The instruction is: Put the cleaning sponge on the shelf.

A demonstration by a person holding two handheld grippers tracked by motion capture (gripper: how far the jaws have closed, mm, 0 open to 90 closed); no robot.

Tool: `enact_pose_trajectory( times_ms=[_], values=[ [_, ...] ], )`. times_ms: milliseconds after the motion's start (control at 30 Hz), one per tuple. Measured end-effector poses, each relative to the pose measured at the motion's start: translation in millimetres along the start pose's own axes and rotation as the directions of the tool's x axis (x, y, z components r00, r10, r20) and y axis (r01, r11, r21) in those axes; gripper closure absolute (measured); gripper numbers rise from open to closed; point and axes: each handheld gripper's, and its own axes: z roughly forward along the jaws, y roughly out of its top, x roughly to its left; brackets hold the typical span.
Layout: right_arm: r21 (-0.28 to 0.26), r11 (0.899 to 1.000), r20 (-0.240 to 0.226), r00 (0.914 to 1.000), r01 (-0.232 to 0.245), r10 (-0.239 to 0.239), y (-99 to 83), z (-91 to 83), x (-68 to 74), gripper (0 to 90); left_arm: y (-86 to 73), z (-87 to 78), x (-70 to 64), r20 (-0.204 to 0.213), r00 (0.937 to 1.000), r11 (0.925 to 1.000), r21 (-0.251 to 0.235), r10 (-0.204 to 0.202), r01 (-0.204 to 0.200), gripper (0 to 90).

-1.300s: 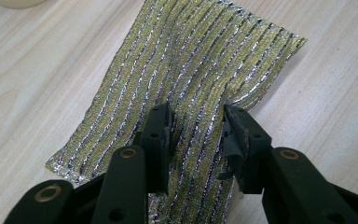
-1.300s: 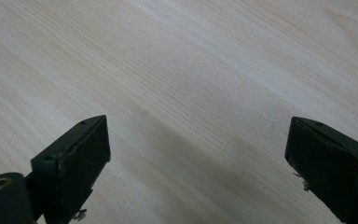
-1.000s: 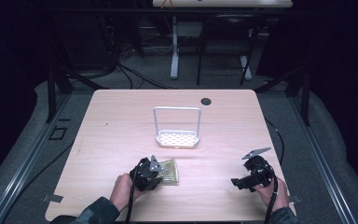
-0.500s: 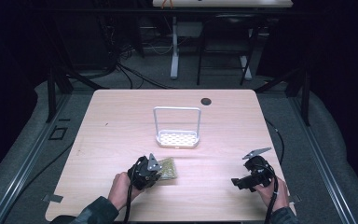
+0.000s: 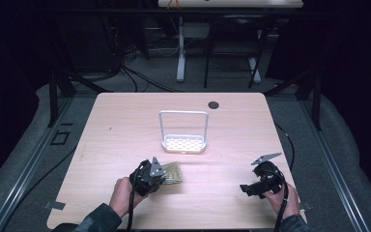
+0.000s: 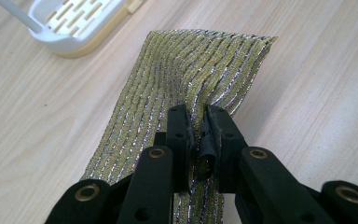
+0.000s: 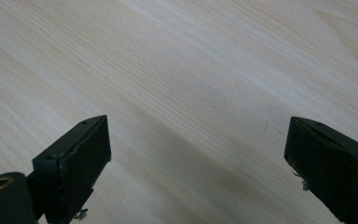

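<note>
A flat green-and-silver ribbed scouring pad (image 6: 191,74) lies on the wooden table; in the high view the pad (image 5: 172,172) sits near the front left. My left gripper (image 6: 198,122) is shut on a pinched fold of the pad, and from above this gripper (image 5: 155,175) covers the pad's left part. A white slotted holder with a tall wire handle (image 5: 183,143) stands at mid-table, just beyond the pad; its corner (image 6: 74,23) appears at top left. My right gripper (image 7: 196,154) hovers open over bare wood, and shows at the front right (image 5: 251,187).
The light wooden table (image 5: 125,125) has a small dark round hole (image 5: 213,104) near its far edge. Dark floor, cables and metal table legs surround it. The person's hands come in from the near edge.
The left gripper and pad have shifted slightly towards the near edge. The right gripper has stayed in place.
</note>
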Motion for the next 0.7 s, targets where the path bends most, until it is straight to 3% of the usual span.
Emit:
enact_pose_trajectory(
  times_ms=[700],
  values=[
    [0.001,1.0,0.006,1.0,0.004,-0.004,-0.3,0.8,-0.3,6.6,8.8,-15.1,7.3,-0.024,0.9996,0.9994,-0.032,0.012,-0.013,80.4]
  ],
)
